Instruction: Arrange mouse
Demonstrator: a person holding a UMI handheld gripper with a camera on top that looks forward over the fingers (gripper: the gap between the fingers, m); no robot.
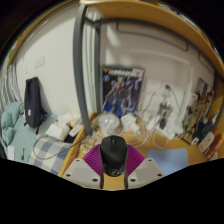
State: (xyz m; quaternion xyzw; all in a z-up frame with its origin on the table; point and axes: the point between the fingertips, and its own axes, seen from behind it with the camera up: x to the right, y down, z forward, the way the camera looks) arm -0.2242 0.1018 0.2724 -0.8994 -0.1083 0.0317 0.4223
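A black computer mouse point(113, 155) sits between my gripper's point(113, 163) two fingers, its rounded back facing the camera. The magenta pads point(95, 159) press on both of its sides, so the fingers are shut on it and hold it above a wooden desk point(82, 158). The mouse's front end points away from me toward the back of the desk. Its underside is hidden.
A white wall rises behind the desk with a robot-figure box point(124, 88) leaning on it. Clear plastic items point(110, 123) lie at the back of the desk. A black object point(34, 102) stands at the left. A blue mat point(176, 160) lies at the right.
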